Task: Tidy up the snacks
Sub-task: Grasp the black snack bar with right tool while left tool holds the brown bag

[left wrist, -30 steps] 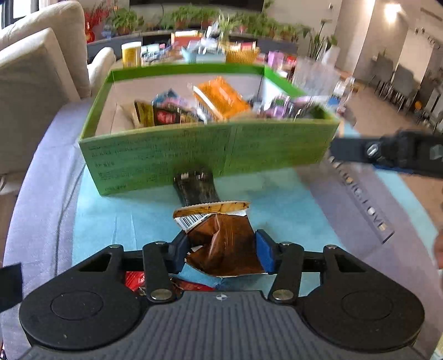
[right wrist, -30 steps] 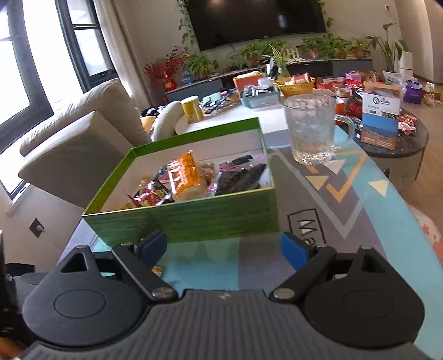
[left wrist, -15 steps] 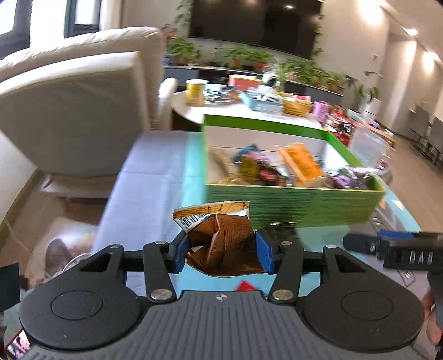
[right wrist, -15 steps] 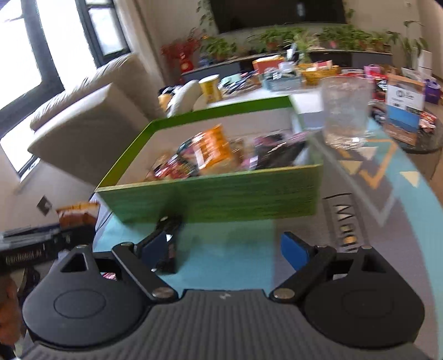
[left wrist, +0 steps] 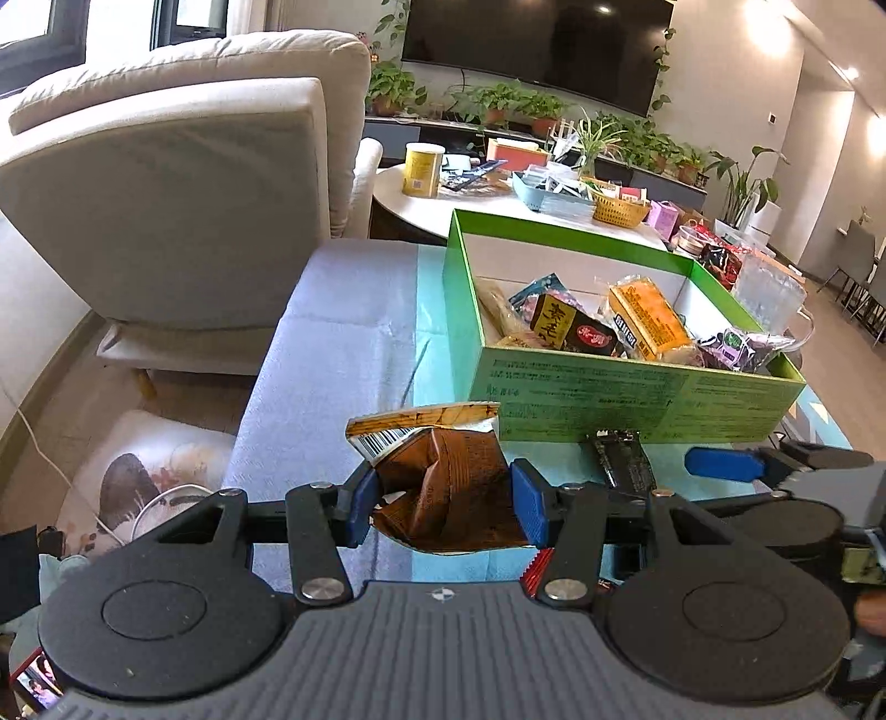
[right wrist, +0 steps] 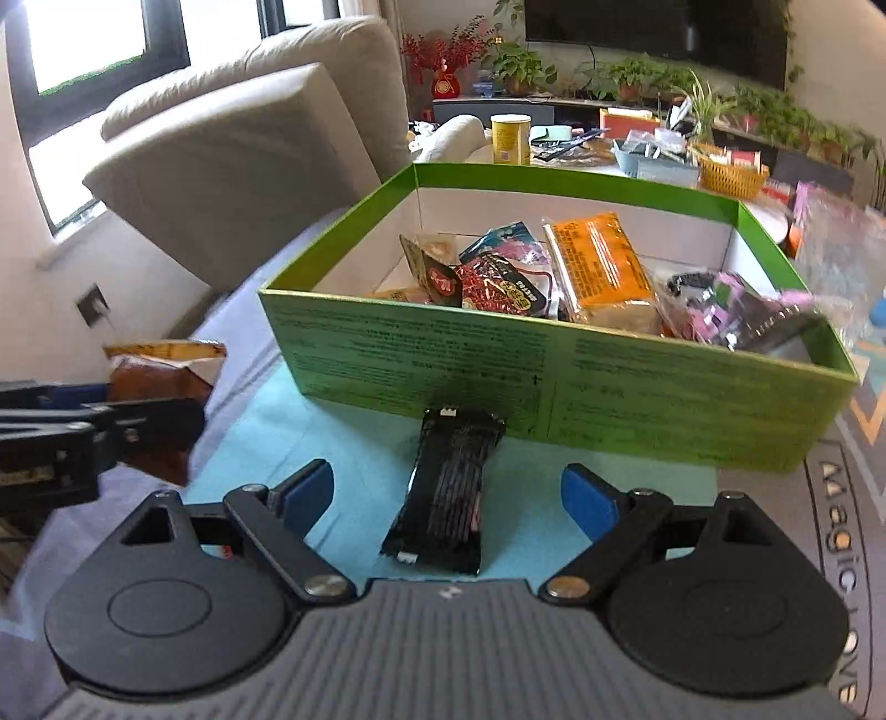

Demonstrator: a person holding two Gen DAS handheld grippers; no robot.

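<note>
Snacks: brown packet (left wrist: 448,493) clamped in left hand-held gripper (left wrist: 446,501), now lifted and swung left of green box (right wrist: 554,382) vs 1 s ago; right hand-held gripper (right wrist: 451,498), jaws apart, now astride black bar (right wrist: 451,487) on counter (right wrist: 354,471); prob. next grab.

A beige armchair (left wrist: 183,210) stands below bright windows (right wrist: 83,50), with a wall-mounted TV (left wrist: 531,50) beyond.

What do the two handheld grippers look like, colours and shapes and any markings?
Both match. The left gripper and right gripper each have a grey ribbed body, two round black discs, black linkage bars with silver rivets, and blue pads on the fingers. A small round logo sits at the centre front edge. No cables or sleeves show.
</note>
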